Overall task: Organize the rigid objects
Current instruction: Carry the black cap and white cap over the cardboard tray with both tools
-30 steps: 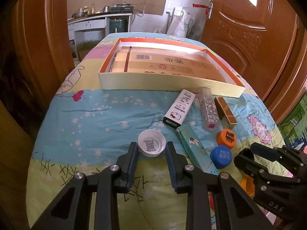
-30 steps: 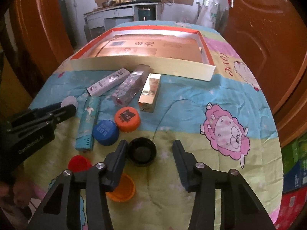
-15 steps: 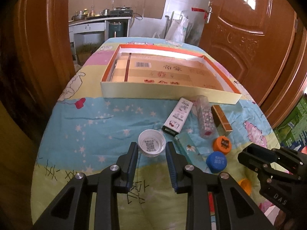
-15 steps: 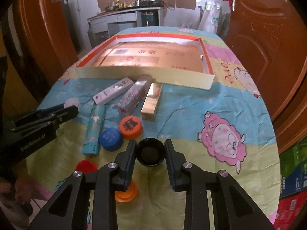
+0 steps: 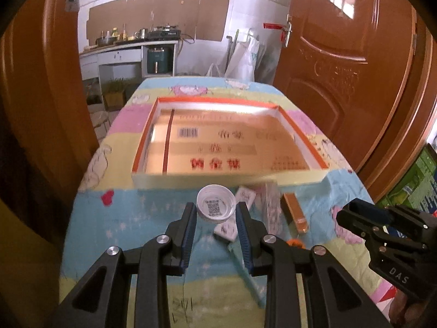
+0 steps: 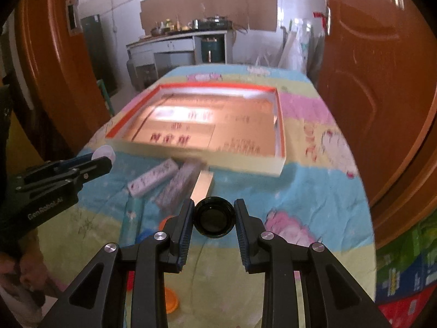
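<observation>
My left gripper (image 5: 215, 213) is shut on a white bottle cap (image 5: 215, 207) with a QR code inside and holds it above the table, short of the box. My right gripper (image 6: 214, 217) is shut on a black cap (image 6: 214, 217) and holds it raised too. The open orange-rimmed cardboard box (image 5: 226, 176) lies ahead on the table; it also shows in the right wrist view (image 6: 191, 151). The left gripper with its white cap shows at the left of the right wrist view (image 6: 101, 155). The right gripper shows at the right of the left wrist view (image 5: 355, 216).
On the cartoon tablecloth (image 6: 300, 180) below lie a white box (image 6: 153, 177), a patterned tube (image 6: 180, 186), a gold box (image 5: 295, 213), a teal box (image 6: 131, 218) and orange (image 6: 170, 298) and blue caps. Wooden doors flank the table.
Both grippers have lifted with their caps and moved forward towards the box. The right gripper closed on the black cap during the last second.
</observation>
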`<state>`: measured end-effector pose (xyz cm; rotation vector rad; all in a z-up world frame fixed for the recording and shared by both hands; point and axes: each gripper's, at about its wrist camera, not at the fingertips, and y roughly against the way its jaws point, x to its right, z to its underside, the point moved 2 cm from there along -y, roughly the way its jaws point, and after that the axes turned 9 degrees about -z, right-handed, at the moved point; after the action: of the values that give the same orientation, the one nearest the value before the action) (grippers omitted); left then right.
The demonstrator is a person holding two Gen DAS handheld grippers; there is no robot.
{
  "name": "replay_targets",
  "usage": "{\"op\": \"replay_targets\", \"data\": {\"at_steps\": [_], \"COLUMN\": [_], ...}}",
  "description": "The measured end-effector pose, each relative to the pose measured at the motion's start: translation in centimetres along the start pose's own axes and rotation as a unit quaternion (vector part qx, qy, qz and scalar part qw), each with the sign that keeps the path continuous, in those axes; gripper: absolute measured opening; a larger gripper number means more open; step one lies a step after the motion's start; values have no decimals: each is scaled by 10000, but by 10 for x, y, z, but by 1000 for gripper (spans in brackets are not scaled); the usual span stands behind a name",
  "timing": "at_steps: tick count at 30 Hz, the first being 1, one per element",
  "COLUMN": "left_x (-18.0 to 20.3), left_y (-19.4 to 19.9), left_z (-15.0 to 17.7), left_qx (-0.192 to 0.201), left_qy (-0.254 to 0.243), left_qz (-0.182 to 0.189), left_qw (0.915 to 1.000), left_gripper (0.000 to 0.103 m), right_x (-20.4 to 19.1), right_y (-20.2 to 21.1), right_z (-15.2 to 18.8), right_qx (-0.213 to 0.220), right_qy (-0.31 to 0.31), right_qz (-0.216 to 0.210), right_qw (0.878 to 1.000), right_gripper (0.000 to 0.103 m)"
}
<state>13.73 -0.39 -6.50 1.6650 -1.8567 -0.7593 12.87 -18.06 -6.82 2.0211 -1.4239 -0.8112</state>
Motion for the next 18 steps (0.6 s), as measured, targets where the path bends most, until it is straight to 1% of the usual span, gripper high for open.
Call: {"op": "replay_targets", "data": {"at_steps": [5, 11, 14, 17, 18], "left_x": [1, 0, 1, 2, 1], "left_y": [-6, -23, -36, -55, -60], "left_z": [-32, -75, -95, -114, -118], "left_qx": [84, 24, -39, -120, -147], "left_qy": [-14, 0, -24, -99, -120], "left_qz": [-75, -68, -61, -206, -201], "left_qw": [9999, 10000, 10000, 9997, 9996], "left_gripper": [30, 30, 30, 30, 30], "right_x": [8, 21, 27, 36, 39], "right_y": [3, -2, -12, -25, -31], "right_z": [-29, -70, -92, -113, -120], "right_qx": [203, 359, 370, 316, 291], "right_qy": [180, 391, 570, 643, 658], "right_qz": [-16, -195, -158, -336, -408], "right_qw": [9996, 9984, 9976, 9969, 9966], "right_gripper": [30, 30, 30, 30, 30]}}
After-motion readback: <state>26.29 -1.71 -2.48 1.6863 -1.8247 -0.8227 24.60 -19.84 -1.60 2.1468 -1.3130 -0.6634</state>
